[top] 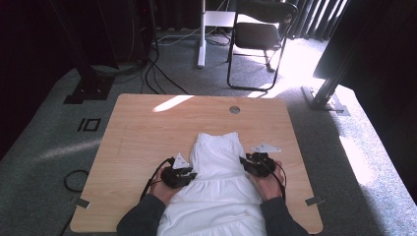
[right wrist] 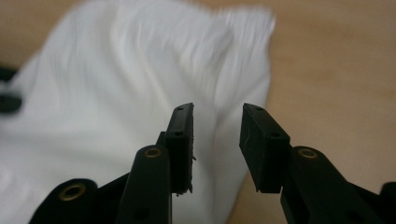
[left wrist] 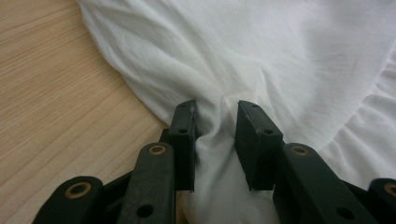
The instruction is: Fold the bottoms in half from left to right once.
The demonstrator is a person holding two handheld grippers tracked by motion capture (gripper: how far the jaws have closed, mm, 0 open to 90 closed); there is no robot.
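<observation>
The fingers [left wrist: 183, 140] of the left gripper [top: 180, 175] pinch a gathered fold at the left edge of the white garment [top: 219, 182], likely so that side can be lifted or folded over; the fingers [right wrist: 264, 147] of the right gripper [top: 256, 163] stand spread just above the right edge, pressing on nothing, as if freshly let go or lining up a new hold. The tabletop [top: 147, 128], pale wood, carries the garment spread flat at its near middle, gathered end pointing away from the person, which suits folding from both sides. A small round grey cap [top: 234, 109] sits near the far edge. No brand, label or writing can be read anywhere.
</observation>
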